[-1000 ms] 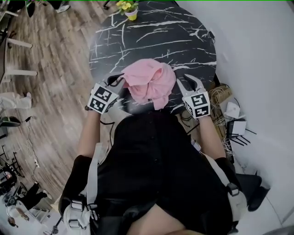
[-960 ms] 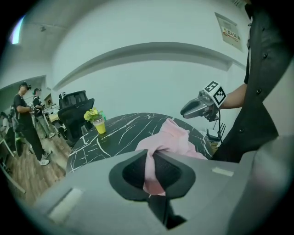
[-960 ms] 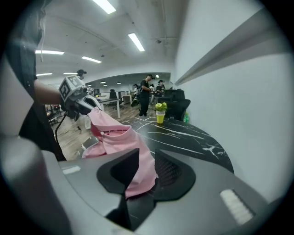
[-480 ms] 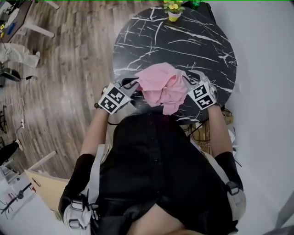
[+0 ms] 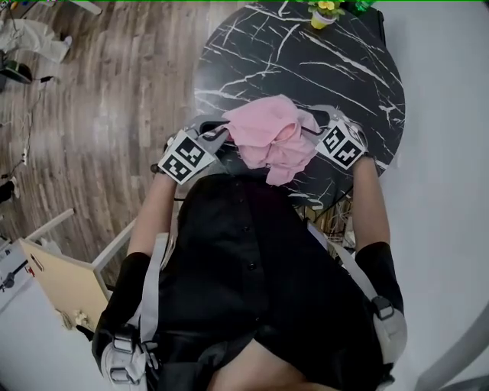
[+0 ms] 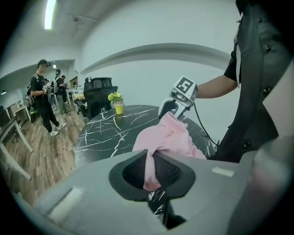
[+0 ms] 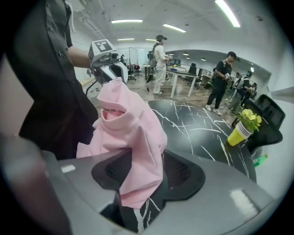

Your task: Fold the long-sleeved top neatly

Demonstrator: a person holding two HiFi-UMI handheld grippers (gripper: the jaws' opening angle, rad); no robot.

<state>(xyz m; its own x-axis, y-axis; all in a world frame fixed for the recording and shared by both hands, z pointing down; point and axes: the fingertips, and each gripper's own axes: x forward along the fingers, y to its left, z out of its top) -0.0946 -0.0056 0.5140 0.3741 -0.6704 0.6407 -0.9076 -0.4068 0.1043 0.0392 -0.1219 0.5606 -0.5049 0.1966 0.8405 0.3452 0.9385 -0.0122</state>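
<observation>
The pink long-sleeved top [image 5: 271,137] hangs in a crumpled bunch over the near edge of the round black marble table [image 5: 290,53]. My left gripper [image 5: 223,130] is at its left side, shut on a fold of pink cloth [image 6: 149,170]. My right gripper [image 5: 310,127] is at its right side. Its jaws have just been opening. A thick fold of the top [image 7: 138,156] still hangs between them, lying against one pad, with a dark gap at the other. In the left gripper view the right gripper [image 6: 171,108] sits on the far end of the top.
A yellow pot with flowers [image 5: 325,14] stands at the table's far edge. Wooden floor [image 5: 99,114] lies to the left, a white wall to the right. Cables [image 5: 336,221] hang under the table's near right. Several people [image 7: 220,82] stand among desks beyond.
My right gripper has come in from the right and now has the top's right side between its jaws. The left gripper has stayed shut on the left side. The bunch has shifted slightly.
</observation>
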